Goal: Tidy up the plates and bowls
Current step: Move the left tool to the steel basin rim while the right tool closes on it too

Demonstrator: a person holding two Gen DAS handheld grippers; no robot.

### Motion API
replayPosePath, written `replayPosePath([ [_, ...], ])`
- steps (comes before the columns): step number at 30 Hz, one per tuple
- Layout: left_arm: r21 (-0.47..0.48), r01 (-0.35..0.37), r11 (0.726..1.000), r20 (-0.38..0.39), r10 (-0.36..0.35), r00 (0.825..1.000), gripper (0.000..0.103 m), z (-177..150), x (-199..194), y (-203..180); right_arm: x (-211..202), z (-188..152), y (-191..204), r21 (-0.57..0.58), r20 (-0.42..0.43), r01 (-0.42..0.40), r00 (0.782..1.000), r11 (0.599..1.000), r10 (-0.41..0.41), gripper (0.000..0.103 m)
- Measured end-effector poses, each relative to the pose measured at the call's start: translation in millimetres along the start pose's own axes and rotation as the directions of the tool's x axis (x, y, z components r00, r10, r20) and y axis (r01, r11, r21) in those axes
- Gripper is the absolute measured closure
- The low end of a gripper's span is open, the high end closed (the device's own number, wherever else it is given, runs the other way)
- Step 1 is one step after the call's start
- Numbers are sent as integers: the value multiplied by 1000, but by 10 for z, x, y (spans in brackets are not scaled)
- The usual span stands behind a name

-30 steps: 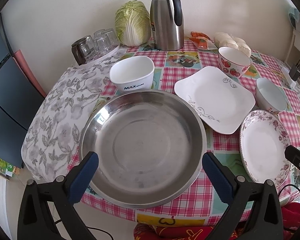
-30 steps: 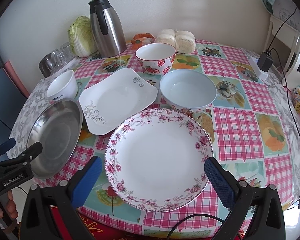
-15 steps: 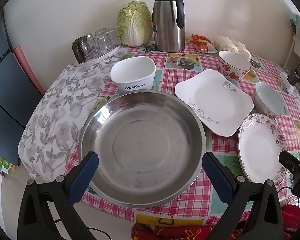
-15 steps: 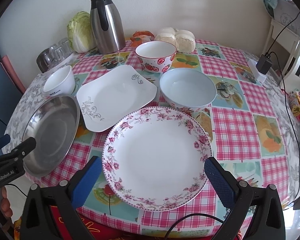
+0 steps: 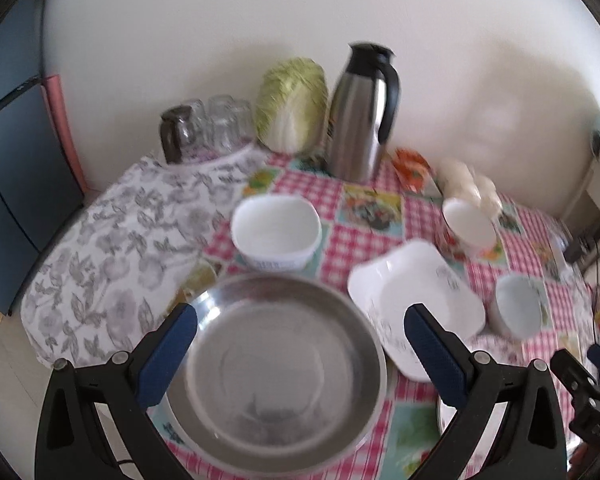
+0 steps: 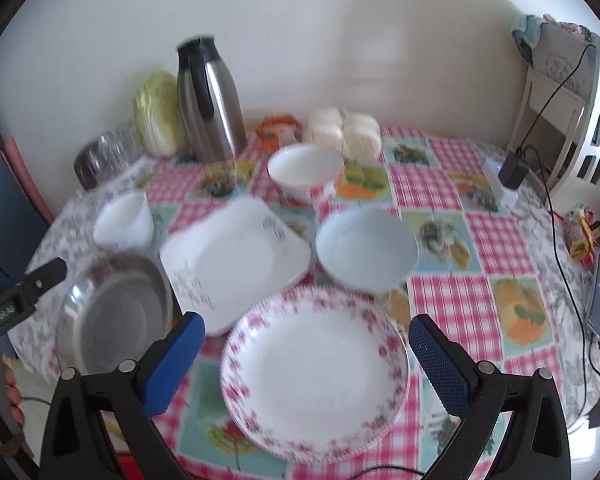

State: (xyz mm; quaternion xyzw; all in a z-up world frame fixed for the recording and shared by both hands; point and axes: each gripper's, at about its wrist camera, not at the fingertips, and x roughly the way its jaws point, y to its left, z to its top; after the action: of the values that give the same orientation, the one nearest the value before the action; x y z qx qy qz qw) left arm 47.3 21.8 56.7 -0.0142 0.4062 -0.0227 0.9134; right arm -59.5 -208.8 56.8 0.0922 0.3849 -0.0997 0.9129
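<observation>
Both views are blurring, so the print on the square plate (image 6: 236,256) and on the cup (image 5: 277,232) is not readable. In the left view the floral plate (image 5: 496,346) is showing only as a sliver behind the left gripper's (image 5: 296,350) right finger, and the steel pan's (image 5: 276,368) near rim is running behind both fingers. The right gripper (image 6: 306,360) is appearing in that view only as a black tip at the right edge; in the right view the left gripper is likewise a black bar at the left edge, with a bit of the person's hand (image 6: 12,388) cut off below it. Both grippers are hanging with fingers spread wide, holding nothing: the left one is framing the pan at the table's (image 6: 440,184) near left edge, the right one is framing the floral plate at the near edge. Counting the dishes: one steel pan, two plates (square and floral), two bowls, namely a red-patterned bowl (image 6: 305,170) and a pale blue bowl (image 6: 366,248), and one white cup. The square plate is sitting mid-table between the pan and the blue bowl, its near corner lying just beside the floral plate; whether they are touching is unclear. Along the far edge are standing one flask (image 6: 210,100), one cabbage (image 6: 156,112), a cluster of glasses (image 5: 204,128) too smeared for counting, and a bag of buns (image 6: 344,132).
</observation>
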Motion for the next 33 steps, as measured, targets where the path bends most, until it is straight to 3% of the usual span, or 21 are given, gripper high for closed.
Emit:
replayPosePath([
  [4, -73, -25, 997, 55, 29, 998, 0, 131, -16, 63, 28, 165, 103, 23, 37, -44, 998, 999, 43, 0],
  [11, -189, -87, 978, 20, 92, 996, 0, 206, 167, 107, 245, 271, 222, 56, 38, -36, 999, 998, 34, 0],
  [13, -210, -94, 973, -14, 93, 996, 0, 218, 244, 107, 327, 291, 223, 67, 20, -43, 999, 997, 41, 0],
  [16, -276, -36, 960, -6, 35, 999, 0, 202, 307, 175, 454, 315, 247, 63, -7, -50, 999, 997, 50, 0],
  [18, -278, -9, 961, -12, 6, 1000, 0, 189, 377, 201, 529, 323, 281, 52, -18, -47, 999, 998, 48, 0],
  [23, -231, -86, 969, -48, 77, 996, 0, 174, 478, 320, 716, 270, 368, 40, -60, -66, 996, 997, 69, 0],
  [27, -264, -145, 953, -59, 134, 989, 0, 97, 492, 590, 892, 183, 492, 40, -137, -79, 987, 996, 84, 0],
  [33, -345, -164, 924, -128, 127, 984, 0, -82, 634, 1030, 978, 97, 699, 17, -154, -102, 983, 995, 104, 0],
])
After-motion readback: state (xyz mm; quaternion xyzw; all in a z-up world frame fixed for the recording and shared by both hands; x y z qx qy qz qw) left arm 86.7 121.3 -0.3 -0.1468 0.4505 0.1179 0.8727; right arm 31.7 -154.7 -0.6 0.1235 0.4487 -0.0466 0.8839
